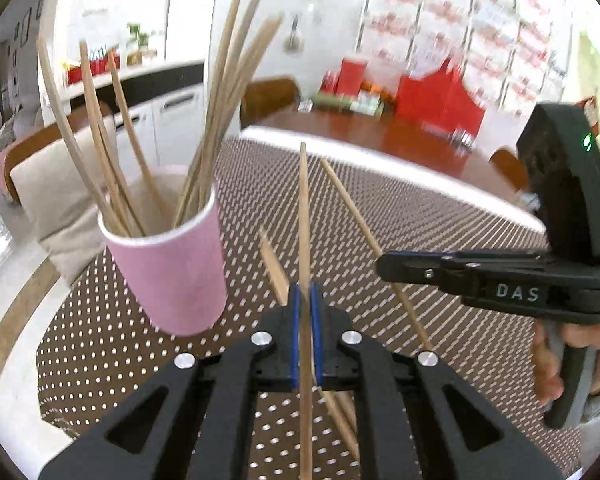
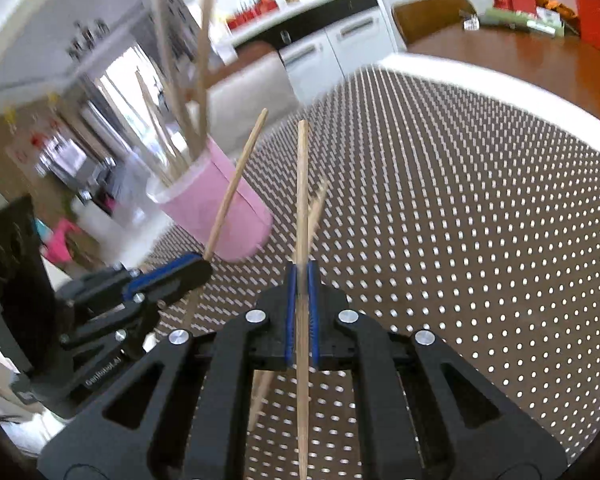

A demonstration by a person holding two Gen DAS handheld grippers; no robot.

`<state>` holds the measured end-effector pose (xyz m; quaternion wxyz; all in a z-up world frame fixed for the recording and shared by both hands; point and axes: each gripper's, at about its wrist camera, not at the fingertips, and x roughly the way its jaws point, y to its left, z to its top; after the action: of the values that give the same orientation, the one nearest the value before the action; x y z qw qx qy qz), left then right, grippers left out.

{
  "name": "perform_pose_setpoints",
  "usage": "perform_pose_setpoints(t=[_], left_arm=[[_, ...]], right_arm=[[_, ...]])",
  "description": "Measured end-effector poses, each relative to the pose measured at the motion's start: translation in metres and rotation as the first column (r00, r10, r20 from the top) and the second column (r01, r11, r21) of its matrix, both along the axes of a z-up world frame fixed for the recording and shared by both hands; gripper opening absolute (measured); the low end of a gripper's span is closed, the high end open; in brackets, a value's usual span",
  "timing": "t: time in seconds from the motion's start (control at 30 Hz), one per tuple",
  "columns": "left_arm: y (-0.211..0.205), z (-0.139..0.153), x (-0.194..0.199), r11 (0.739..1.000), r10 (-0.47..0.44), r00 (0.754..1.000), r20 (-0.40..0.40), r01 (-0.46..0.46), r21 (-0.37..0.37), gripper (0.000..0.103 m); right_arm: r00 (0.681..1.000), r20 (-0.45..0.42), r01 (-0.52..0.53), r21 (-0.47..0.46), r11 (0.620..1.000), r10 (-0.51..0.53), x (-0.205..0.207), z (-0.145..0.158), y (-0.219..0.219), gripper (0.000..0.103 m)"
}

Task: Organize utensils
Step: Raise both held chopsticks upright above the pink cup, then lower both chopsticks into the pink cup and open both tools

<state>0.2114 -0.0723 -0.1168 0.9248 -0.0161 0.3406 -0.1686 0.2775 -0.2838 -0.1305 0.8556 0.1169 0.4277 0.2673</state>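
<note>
A pink paper cup (image 1: 172, 276) stands on the brown dotted mat and holds several wooden chopsticks (image 1: 100, 140); it also shows in the right wrist view (image 2: 216, 216). My left gripper (image 1: 306, 300) is shut on one chopstick (image 1: 305, 208), held upright just right of the cup. My right gripper (image 2: 302, 280) is shut on another chopstick (image 2: 302, 184). In the left wrist view the right gripper (image 1: 384, 266) comes in from the right, its chopstick (image 1: 352, 208) slanting. In the right wrist view the left gripper (image 2: 198, 268) is at the left, in front of the cup, with its chopstick (image 2: 236, 184). More chopsticks (image 1: 274, 264) lie on the mat.
The brown mat with white dots (image 2: 460, 220) covers a white-edged table. A wooden table (image 1: 400, 136) with red boxes (image 1: 436, 96) stands behind. A cushioned chair (image 1: 48, 184) is beyond the cup at the left. White kitchen cabinets (image 2: 340, 44) are at the back.
</note>
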Motion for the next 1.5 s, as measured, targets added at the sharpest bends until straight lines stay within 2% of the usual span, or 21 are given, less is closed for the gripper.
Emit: perform_pose_setpoints(t=[0.1,0.23,0.37,0.57,0.77,0.9,1.17,1.27,1.5], left_arm=[[0.0,0.016,-0.015,0.999,0.004,0.996,0.089,0.0,-0.041,0.006],[0.011,0.038,-0.037,0.996,0.005,0.975,0.221,0.015,-0.091,0.006],[0.026,0.059,-0.058,0.991,0.033,0.936,0.35,0.016,-0.136,0.006],[0.06,0.078,-0.067,0.977,0.144,0.876,0.46,-0.05,-0.21,0.006],[0.087,0.089,-0.052,0.956,0.241,0.828,0.507,-0.113,-0.27,0.006],[0.095,0.093,-0.034,0.943,0.283,0.804,0.523,-0.133,-0.305,0.006],[0.098,0.088,-0.005,0.917,0.363,0.748,0.555,-0.183,-0.354,0.006],[0.096,0.083,0.004,0.913,0.38,0.733,0.565,-0.201,-0.354,0.006],[0.093,0.068,0.016,0.905,0.401,0.725,0.56,-0.22,-0.363,0.006]], right_arm=[[0.995,0.095,0.01,0.052,0.999,-0.015,-0.012,0.021,-0.006,0.006],[0.979,0.202,0.0,0.136,0.991,-0.028,-0.032,0.05,0.0,0.006],[0.951,0.306,-0.019,0.191,0.981,-0.042,-0.038,0.071,0.024,0.006],[0.907,0.417,-0.059,0.239,0.969,-0.048,-0.034,0.089,0.063,0.006],[0.869,0.49,-0.072,0.257,0.964,-0.066,-0.022,0.097,0.093,0.006],[0.834,0.545,-0.057,0.244,0.968,-0.088,-0.012,0.099,0.11,0.006],[0.792,0.594,-0.021,0.259,0.966,-0.143,0.01,0.096,0.122,0.006],[0.772,0.616,-0.006,0.252,0.968,-0.156,0.012,0.094,0.125,0.006],[0.751,0.638,0.012,0.249,0.969,-0.173,0.015,0.087,0.126,0.006]])
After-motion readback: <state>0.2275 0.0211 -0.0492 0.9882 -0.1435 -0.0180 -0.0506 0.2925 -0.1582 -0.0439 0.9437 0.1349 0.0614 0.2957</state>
